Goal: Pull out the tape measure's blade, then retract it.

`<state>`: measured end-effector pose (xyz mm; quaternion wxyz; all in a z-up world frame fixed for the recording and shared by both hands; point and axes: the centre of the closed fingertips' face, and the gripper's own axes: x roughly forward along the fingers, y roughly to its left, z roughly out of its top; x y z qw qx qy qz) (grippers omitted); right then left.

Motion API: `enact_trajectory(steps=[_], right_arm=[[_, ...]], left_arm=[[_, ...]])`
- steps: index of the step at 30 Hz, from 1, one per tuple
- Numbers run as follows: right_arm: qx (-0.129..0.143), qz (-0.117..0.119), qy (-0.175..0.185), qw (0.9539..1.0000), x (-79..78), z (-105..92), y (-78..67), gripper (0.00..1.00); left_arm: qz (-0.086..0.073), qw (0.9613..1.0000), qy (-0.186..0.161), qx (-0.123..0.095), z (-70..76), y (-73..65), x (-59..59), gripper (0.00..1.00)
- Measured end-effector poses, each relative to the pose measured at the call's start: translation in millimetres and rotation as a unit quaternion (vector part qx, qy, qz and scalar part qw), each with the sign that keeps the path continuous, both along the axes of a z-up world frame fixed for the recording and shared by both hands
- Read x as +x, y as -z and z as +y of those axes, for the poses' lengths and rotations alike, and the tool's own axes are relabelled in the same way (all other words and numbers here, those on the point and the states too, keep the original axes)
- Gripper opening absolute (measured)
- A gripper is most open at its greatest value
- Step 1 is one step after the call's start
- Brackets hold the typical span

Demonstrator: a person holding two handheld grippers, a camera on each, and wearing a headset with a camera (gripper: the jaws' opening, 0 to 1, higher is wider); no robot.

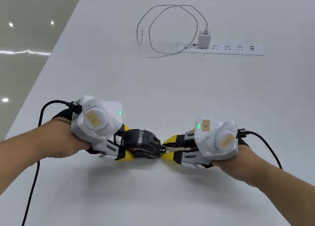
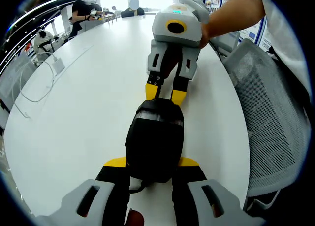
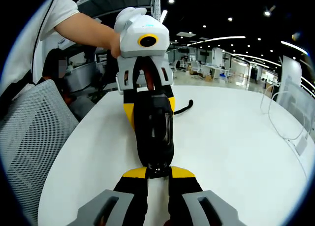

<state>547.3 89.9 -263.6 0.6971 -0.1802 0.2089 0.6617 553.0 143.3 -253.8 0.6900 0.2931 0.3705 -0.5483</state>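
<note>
The left hand-held gripper (image 1: 122, 148) clamped the black tape measure (image 1: 141, 143) on the tabletop (image 1: 221, 98); at its 3 o'clock, the right hand-held gripper (image 1: 169, 149) pinched its front end

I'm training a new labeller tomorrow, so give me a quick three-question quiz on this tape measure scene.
1. Which gripper clasps the case of the tape measure? A) left B) right C) neither
2. True or false: the blade is drawn far out across the table.
3. Fill in: the white charger is plugged into the ____.

Key: 1 A, the left gripper; the right gripper nips the case's front end. 2 False. 3 power strip.
</note>
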Motion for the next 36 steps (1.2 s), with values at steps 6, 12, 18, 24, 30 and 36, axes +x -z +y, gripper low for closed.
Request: enact_trajectory(steps=[6,12,18,24,30,36], right_arm=[[-0.001,-0.01,-0.002,1.0,0.0,-0.4,1.6,0.11],[-0.003,-0.012,-0.002,0.9999,0.4,-0.6,1.4,0.11],[-0.005,-0.015,-0.002,0.9999,-0.1,-1.0,1.6,0.1],[-0.007,-0.018,-0.005,0.9998,-0.7,-1.5,1.7,0.09],[-0.007,-0.013,-0.007,0.9999,-2.6,-2.4,1.4,0.08],[-0.009,-0.014,-0.007,0.9998,-3.0,-2.2,1.5,0.08]], left_arm=[[0.0,1.0,0.001,0.0,0.5,0.1,-0.1,0.28],[-0.001,1.0,0.0,0.001,0.8,0.2,-0.1,0.28],[-0.002,1.0,0.0,0.001,0.9,0.0,-0.2,0.28],[-0.005,1.0,0.004,0.003,1.0,0.2,0.3,0.28],[-0.009,0.9998,0.015,0.008,1.0,0.2,-0.4,0.28],[-0.01,0.9998,0.013,0.01,1.1,0.1,-0.3,0.27]])
